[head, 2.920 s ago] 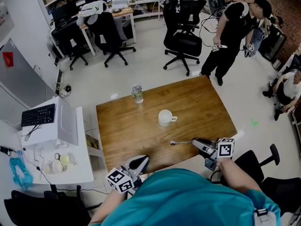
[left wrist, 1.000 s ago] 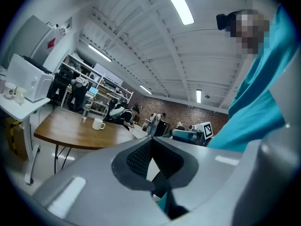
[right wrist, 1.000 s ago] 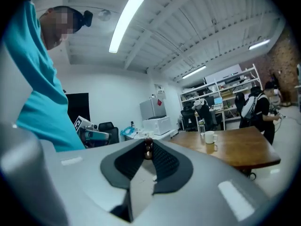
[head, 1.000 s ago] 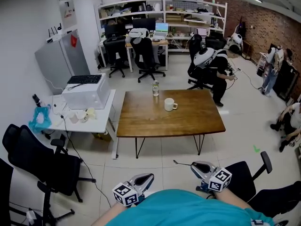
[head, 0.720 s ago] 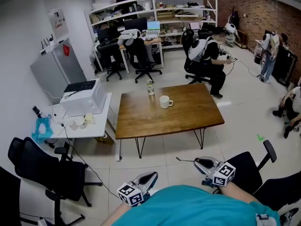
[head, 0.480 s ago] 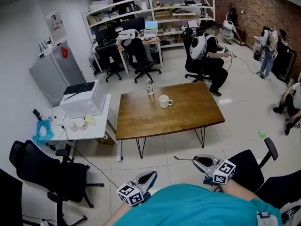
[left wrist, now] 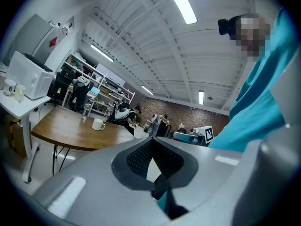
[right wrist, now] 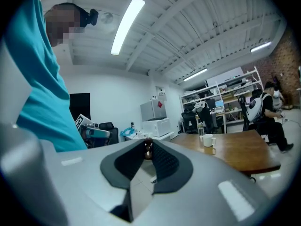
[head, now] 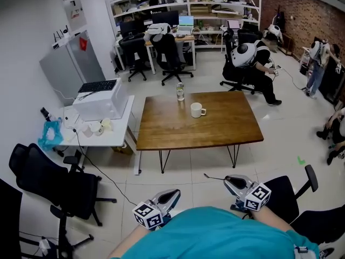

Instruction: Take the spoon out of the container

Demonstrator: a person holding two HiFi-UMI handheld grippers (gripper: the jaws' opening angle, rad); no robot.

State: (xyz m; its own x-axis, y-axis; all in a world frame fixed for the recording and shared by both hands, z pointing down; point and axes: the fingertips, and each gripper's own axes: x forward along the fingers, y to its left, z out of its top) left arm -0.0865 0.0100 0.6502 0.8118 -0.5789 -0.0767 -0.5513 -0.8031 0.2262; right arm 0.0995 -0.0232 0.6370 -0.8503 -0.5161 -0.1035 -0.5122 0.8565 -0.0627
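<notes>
A white mug, the container, stands on the brown wooden table, far ahead of both grippers. It also shows small in the left gripper view and the right gripper view. My right gripper is low by my body, shut on a thin metal spoon that sticks out to the left. The spoon's end peeks between the jaw tips. My left gripper hangs low at the left with its jaw tips together and nothing in them.
A clear bottle stands at the table's far edge. A white side desk with a printer is left of the table. Black office chairs stand near me on both sides. A person sits behind the table; shelves line the back wall.
Nearly three seconds ago I stood at the table with the spoon over it; now I am well back from it. Over the last second the view only shifted slightly; the spoon stays gripped.
</notes>
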